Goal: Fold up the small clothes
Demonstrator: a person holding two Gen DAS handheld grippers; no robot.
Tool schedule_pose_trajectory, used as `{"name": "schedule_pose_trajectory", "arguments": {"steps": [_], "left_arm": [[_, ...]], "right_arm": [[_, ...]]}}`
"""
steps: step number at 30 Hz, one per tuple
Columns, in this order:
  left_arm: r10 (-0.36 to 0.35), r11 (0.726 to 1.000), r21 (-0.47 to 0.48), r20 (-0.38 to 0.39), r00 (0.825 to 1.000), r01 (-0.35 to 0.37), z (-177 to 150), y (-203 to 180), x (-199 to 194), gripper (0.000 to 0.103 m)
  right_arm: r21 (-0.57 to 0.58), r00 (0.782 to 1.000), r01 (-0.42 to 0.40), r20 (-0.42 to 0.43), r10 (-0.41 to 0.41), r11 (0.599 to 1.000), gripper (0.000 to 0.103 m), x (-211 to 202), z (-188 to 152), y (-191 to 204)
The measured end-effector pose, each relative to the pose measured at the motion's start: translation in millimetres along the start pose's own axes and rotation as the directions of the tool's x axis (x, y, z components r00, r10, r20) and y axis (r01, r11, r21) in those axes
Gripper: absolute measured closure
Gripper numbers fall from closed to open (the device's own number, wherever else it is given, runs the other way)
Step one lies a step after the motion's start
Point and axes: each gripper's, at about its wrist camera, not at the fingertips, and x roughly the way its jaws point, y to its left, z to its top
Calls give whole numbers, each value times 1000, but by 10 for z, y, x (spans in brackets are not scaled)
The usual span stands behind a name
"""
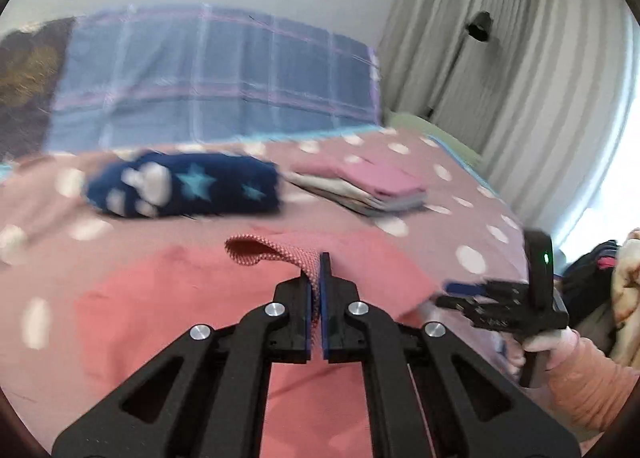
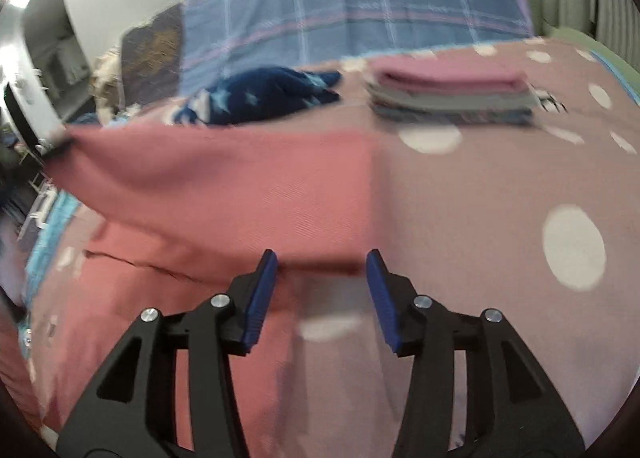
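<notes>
Here one coral-pink cotton garment (image 1: 192, 298) lies spread low in the frame on the mauve white-dotted bedspread (image 1: 460, 210), its ribbed hem pinched tight in the left tongs (image 1: 319, 282), while the right tongs (image 2: 322, 290) gape wide above its folded edge. Further up sit one navy star-patterned fleece bundle (image 1: 192, 186) and one stack of folded clothes (image 1: 372, 186), pink on top. Behind stand a blue plaid pillow (image 1: 216, 74), a white wall and grey curtains (image 1: 520, 78) at upper right.

dotted bed (image 2: 500, 194) holds pink garment (image 2: 240, 186), folded stack (image 2: 452, 92).
</notes>
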Motion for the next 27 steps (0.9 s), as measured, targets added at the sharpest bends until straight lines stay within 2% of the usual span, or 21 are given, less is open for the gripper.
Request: {"name": "schedule_pose_trajectory", "arguments": {"steps": [4, 8, 11, 12, 13, 15, 16, 18, 20, 22, 24, 25, 26, 27], "left_arm": [[122, 990, -71, 0, 992, -122, -67, 495, -223, 100], [193, 971, -136, -42, 980, -197, -239, 892, -305, 100], [207, 961, -164, -100, 973, -222, -385, 1089, -227, 97], [233, 954, -163, -121, 965, -251, -432, 1131, -202, 90], [263, 946, -159, -139, 955, -283, -473, 1164, -164, 76], [320, 927, -154, -152, 935, -342, -556, 1253, -151, 63], [337, 920, -155, -156, 929, -360, -597, 1285, -143, 63], [334, 919, -163, -168, 928, -360, -681, 1315, -126, 62], [333, 921, -148, -180, 926, -360, -749, 1292, -93, 61], [332, 927, -111, -196, 923, -358, -822, 1219, -44, 54], [347, 931, -40, -220, 912, -363, -923, 1090, 43, 46], [362, 928, 0, -237, 901, -373, -991, 1035, 92, 45], [380, 922, 28, -251, 890, -386, -1041, 1008, 131, 45], [405, 912, 55, -271, 873, -407, -1114, 994, 181, 45]], "right_arm": [[-22, 999, -11, -39, 11, 1000, 53, 151, -98, 74], [-90, 999, 12, -42, -15, 996, 47, 251, -141, 309], [-117, 998, 42, -43, -47, 992, 47, 280, -129, 388], [-121, 998, 50, -43, -56, 991, 47, 280, -130, 398], [-120, 997, 56, -41, -61, 991, 47, 271, -134, 397], [-118, 997, 63, -39, -68, 991, 47, 243, -151, 373], [-121, 997, 61, -39, -66, 991, 47, 234, -150, 363], [-148, 997, 56, -38, -62, 987, 47, 242, -151, 391], [-202, 997, 64, -35, -72, 977, 47, 253, -164, 481], [-245, 995, 84, -27, -94, 966, 47, 286, -163, 572], [-252, 991, 126, -15, -134, 959, 50, 329, -140, 601], [-227, 987, 151, -12, -157, 962, 53, 342, -119, 555], [-148, 986, 162, -20, -166, 976, 54, 345, -88, 408], [-71, 992, 122, -33, -124, 990, 54, 337, -75, 260]]}}
